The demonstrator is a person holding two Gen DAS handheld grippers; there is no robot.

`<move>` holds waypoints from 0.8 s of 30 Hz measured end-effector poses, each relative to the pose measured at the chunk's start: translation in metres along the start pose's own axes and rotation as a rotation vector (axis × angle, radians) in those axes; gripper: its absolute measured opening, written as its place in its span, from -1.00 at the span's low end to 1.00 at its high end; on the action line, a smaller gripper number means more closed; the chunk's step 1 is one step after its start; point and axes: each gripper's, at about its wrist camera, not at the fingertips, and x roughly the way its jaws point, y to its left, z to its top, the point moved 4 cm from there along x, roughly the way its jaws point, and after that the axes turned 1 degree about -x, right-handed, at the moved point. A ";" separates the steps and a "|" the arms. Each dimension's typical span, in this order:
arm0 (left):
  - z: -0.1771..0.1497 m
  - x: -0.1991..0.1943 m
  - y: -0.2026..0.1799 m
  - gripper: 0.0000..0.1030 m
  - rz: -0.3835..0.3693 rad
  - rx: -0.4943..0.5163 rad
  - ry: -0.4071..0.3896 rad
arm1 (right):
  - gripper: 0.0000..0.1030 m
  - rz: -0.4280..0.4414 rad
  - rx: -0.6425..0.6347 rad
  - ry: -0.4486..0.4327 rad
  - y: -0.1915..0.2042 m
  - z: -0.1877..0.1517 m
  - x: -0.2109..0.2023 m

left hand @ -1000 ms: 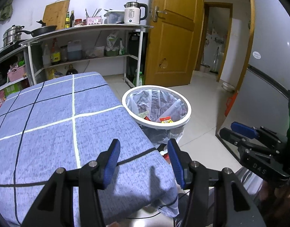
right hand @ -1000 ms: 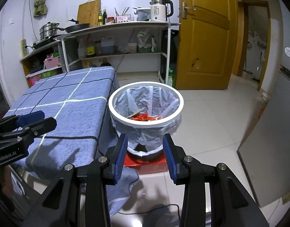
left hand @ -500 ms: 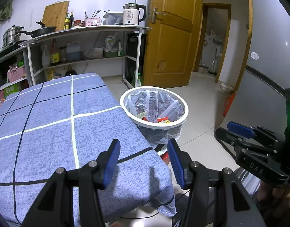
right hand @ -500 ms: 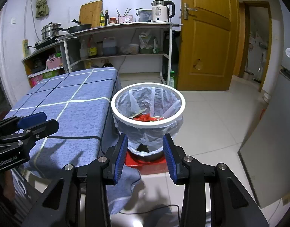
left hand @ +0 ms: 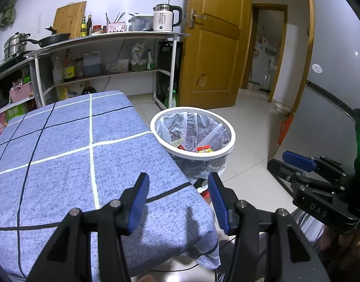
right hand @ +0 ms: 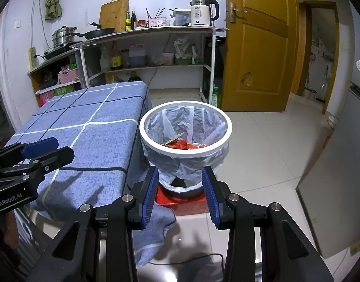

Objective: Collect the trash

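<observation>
Two hand-held grippers hover in a small kitchen, both spread apart and holding nothing. The left hand-held gripper (left hand: 178,199) hangs over the near corner of a table (left hand: 62,141) draped in a blue checked cloth, its blue-padded fingers (left hand: 138,202) wide apart. The right hand-held gripper (right hand: 180,195) floats above the tiled floor (right hand: 262,145), its jaws framing the base of a bin (right hand: 185,127) with a white rim and a clear liner.

The trash (right hand: 180,143), red and yellow wrappers with scraps of paper, lies at the bottom of the bin, which stands on the floor just beside the table's right edge. In the left wrist view the wrappers (left hand: 202,149) show against the liner, and the right gripper appears at the far right edge.

Compared with a second ago, little has changed: both grippers remain open and empty. The left camera has drawn back slightly, so the bin sits a touch higher and further off in its view; the right camera's view of the bin is nearly the same, shifted slightly upward.

Behind, a shelf unit (right hand: 144,33) carries a white kettle (right hand: 203,11), a frying pan (right hand: 100,31), a cutting board (right hand: 114,14) and bottles. A wooden door (right hand: 257,47) stands beside it.
</observation>
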 end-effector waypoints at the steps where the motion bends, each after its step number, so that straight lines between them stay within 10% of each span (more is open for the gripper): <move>1: 0.000 0.000 0.000 0.05 -0.002 -0.002 0.000 | -0.23 -0.001 0.000 -0.001 0.000 0.000 0.000; 24: 0.000 0.001 0.002 0.05 0.010 -0.003 -0.004 | -0.23 0.000 -0.005 -0.004 0.000 0.000 0.002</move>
